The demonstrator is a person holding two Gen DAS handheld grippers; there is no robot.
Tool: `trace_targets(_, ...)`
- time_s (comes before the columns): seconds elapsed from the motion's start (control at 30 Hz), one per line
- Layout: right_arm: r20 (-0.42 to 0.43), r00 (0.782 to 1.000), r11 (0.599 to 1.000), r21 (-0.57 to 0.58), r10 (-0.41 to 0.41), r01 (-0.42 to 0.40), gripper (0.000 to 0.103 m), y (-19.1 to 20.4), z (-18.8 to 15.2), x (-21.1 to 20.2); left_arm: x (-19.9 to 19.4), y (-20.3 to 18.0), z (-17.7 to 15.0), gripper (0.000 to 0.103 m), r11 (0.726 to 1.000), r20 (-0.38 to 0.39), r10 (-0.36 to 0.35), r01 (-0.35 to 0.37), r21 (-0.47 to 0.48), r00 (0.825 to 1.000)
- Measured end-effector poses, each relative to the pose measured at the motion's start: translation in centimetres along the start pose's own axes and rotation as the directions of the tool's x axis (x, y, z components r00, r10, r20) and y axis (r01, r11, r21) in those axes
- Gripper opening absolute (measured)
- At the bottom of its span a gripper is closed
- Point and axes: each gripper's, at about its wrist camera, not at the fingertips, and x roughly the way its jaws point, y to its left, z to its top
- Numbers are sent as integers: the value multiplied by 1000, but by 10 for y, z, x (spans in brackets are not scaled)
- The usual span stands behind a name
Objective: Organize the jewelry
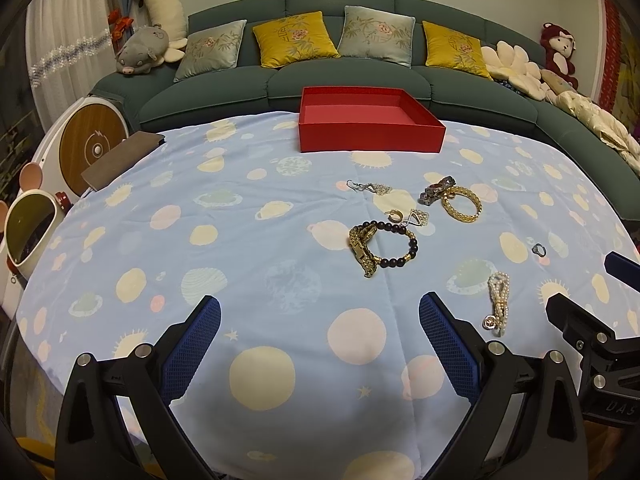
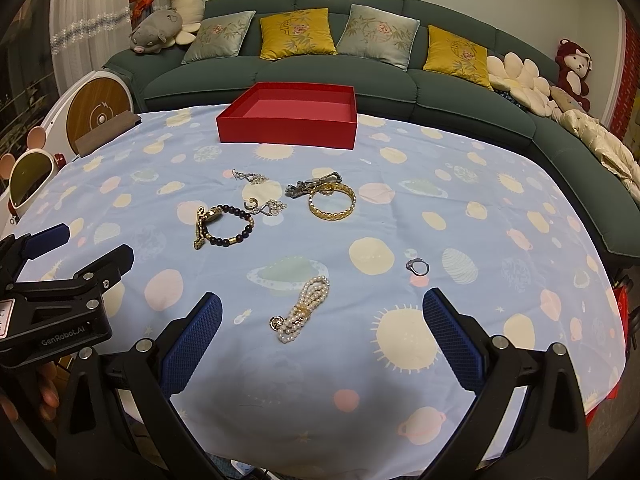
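Note:
An empty red box (image 1: 370, 126) (image 2: 288, 118) stands at the table's far side. Jewelry lies loose on the cloth: a gold watch (image 1: 362, 250) across a dark bead bracelet (image 1: 396, 244) (image 2: 230, 224), a gold bangle (image 1: 461, 203) (image 2: 332, 201), a dark metal bracelet (image 1: 437, 190) (image 2: 312, 185), silver earrings (image 1: 370, 188) (image 2: 250, 177), a pearl bracelet (image 1: 498, 304) (image 2: 300, 314) and a silver ring (image 1: 539, 249) (image 2: 418, 267). My left gripper (image 1: 320, 324) is open and empty above the near cloth. My right gripper (image 2: 322, 322) is open, with the pearl bracelet lying between its fingers.
The round table has a blue planet-print cloth (image 1: 200, 240). A green sofa (image 1: 360, 12) with cushions and plush toys runs behind it. A brown pouch (image 1: 120, 160) lies at the left edge. A white device (image 1: 88, 140) stands left of the table.

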Motion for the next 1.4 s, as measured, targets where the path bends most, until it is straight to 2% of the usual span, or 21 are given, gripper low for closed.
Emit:
trace_targets(1.03,13,1000,1000,15,-17,17,98,-1,2,2,2,2,2,97,1000,-11,-21,21,-8,1000)
trace_targets(1.23,-18,1000,998,60,-20,21,98,-13,8,5,6,5,8,97,1000,-20,-14,13,-11,1000)
trace_targets(1.33,-47,999,995,98,-8,13,98,-22,21,0,10,13,11,97,998,-43,-34,32,-58,998)
trace_targets(1.4,-33,999,993,122,10,-6,98,-28,30,-6,12,19,14,97,992,-60,-60,53,-110,996)
